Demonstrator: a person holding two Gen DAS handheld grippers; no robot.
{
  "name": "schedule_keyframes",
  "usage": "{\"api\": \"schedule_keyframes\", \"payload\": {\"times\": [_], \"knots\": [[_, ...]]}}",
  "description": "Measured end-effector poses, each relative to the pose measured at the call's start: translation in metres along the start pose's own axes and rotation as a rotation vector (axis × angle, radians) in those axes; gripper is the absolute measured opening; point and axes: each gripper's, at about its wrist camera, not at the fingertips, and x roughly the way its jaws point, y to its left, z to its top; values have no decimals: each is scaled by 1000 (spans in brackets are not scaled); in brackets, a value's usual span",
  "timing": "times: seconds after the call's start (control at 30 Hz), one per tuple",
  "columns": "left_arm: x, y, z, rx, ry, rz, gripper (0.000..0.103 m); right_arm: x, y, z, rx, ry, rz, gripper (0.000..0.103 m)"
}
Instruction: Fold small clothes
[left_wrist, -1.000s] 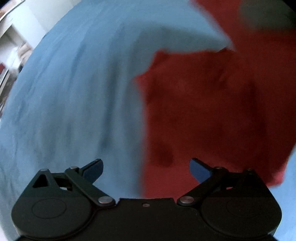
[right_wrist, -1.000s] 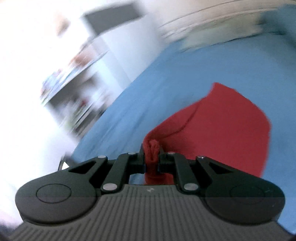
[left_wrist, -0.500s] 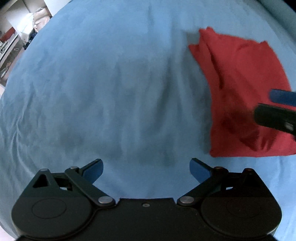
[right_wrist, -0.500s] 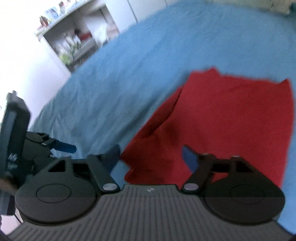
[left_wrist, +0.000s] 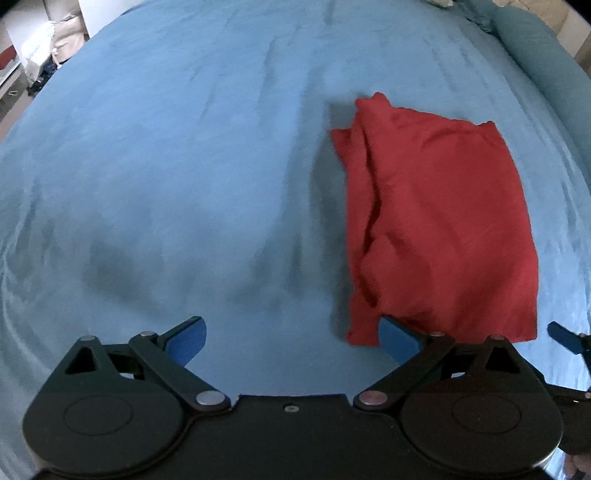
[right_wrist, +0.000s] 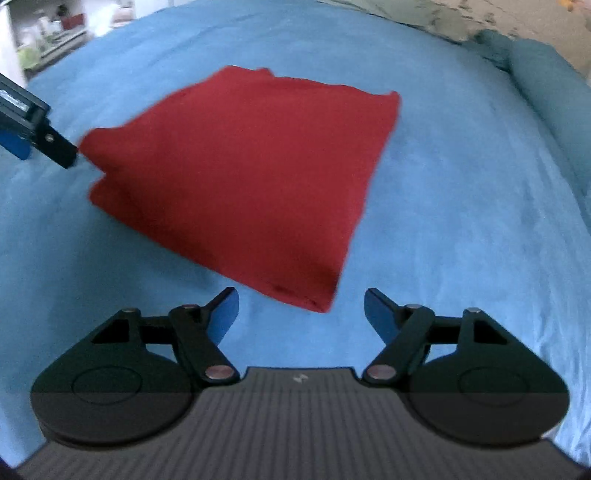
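A red garment (left_wrist: 439, 221) lies folded on the blue bed cover (left_wrist: 166, 166), with a bunched ridge along its left side. My left gripper (left_wrist: 291, 341) is open and empty, just in front of the garment's near left corner. In the right wrist view the garment (right_wrist: 247, 177) lies flat ahead. My right gripper (right_wrist: 301, 314) is open and empty, right at its near corner. The left gripper's finger (right_wrist: 22, 147) shows at the left edge there.
A teal bolster pillow (left_wrist: 543, 55) lies along the far right of the bed. Shelves and clutter (right_wrist: 48, 33) stand beyond the bed at the far left. The blue cover spreads wide to the left of the garment.
My right gripper let go of the red garment and opened. The garment now lies folded on the bed. Both grippers pulled back towards its near edge.
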Motion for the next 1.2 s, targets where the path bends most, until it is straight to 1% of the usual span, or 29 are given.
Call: {"api": "schedule_keyframes", "payload": {"times": [0.13,0.27,0.3,0.33,0.37,0.4,0.5,0.63,0.73,0.8,0.87,0.9,0.93,0.97,1.0,1.03,1.1,1.17,1.2], "knots": [[-1,-1,-1,-2,1,-4,101,7,-9,1,55,2,-27,65],[-4,-6,-1,0,0,-1,101,6,-8,6,40,-34,-23,56],[-3,-7,-1,1,0,2,101,6,-7,7,32,-39,-30,50],[-3,-8,-1,2,1,4,101,6,-8,8,32,-44,-36,35],[-4,-8,-1,1,2,5,101,5,-11,9,43,-49,-25,25],[-4,-8,-1,-1,2,5,101,2,-14,9,65,-61,-11,23],[-7,-8,0,-7,-4,-4,101,-11,-24,6,95,-99,-29,22],[-1,-11,-2,10,-1,2,101,-1,-36,-5,162,-52,-11,21],[8,-16,-5,28,2,5,101,13,-38,-11,175,-21,19,21],[17,-20,-6,45,7,18,101,15,-39,-14,174,-20,33,22],[30,-23,-9,78,31,53,101,12,-45,-15,202,-8,61,25],[39,-25,-10,103,49,83,102,10,-48,-14,213,-6,72,34],[47,-27,-12,122,71,112,103,6,-51,-15,226,-11,83,50],[56,-27,-14,133,95,128,103,-1,-55,-17,236,-25,86,59],[60,-26,-15,132,101,127,103,-6,-57,-17,240,-41,86,69],[59,-25,-15,125,96,123,103,-12,-60,-18,245,-58,88,71],[54,-25,-12,123,105,126,103,-19,-67,-17,269,-63,101,72],[39,-28,-9,142,87,132,102,-25,-75,-11,298,-61,130,80],[31,-31,-6,155,70,131,102,-28,-78,-7,312,-60,144,90]]}}
